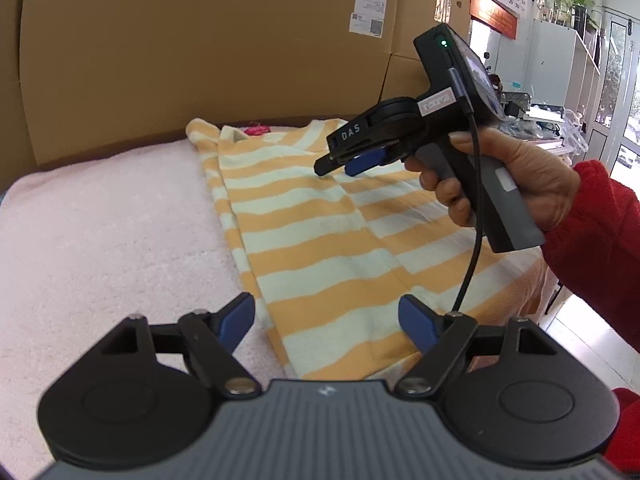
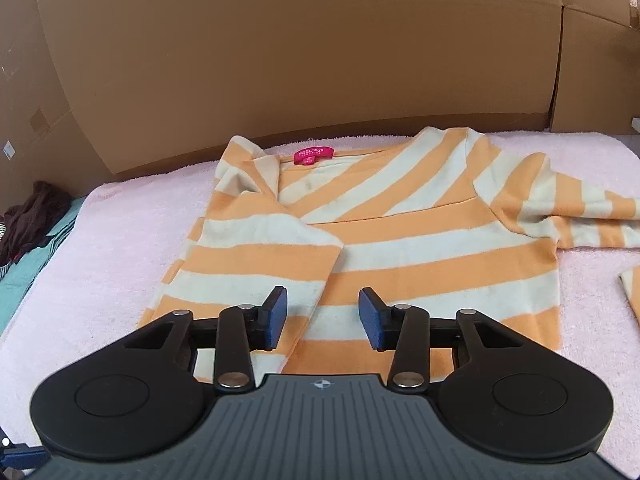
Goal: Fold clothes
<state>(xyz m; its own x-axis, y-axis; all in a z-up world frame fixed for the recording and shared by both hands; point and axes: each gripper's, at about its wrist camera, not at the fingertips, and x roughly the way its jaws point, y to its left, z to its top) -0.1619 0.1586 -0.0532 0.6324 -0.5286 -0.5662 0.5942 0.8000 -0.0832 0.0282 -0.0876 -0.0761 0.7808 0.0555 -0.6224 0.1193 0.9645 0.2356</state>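
Your striped shirt (image 2: 360, 240) lies flat on the pink towel (image 2: 120, 248) that covers the tabletop, collar and pink label (image 2: 313, 155) at the far end against the cardboard boxes (image 2: 280, 60), hem toward you. Long axis runs straight away from you, collar to hem.

One side is already folded in: in the right wrist view a panel of fabric lies over the body on the left. The other sleeve (image 2: 580, 212) is spread out to the right, off the body.

Right claw (image 2: 322, 318): jaws apart, holding nothing, hovering over the hem end near the edge of the folded panel. The unfolded sleeve is off to its right and further up, so this hand looks nearer to it.

Left claw (image 1: 326, 324): jaws apart, empty, above the shirt's near-left edge. In its view your right hand (image 1: 520, 188) holds the other gripper above the mid-body.

My read: next fold is that right sleeve, brought inward across the long axis. Grab near the shoulder seam, not the cuff, or the sleeve will likely trail and bunch.
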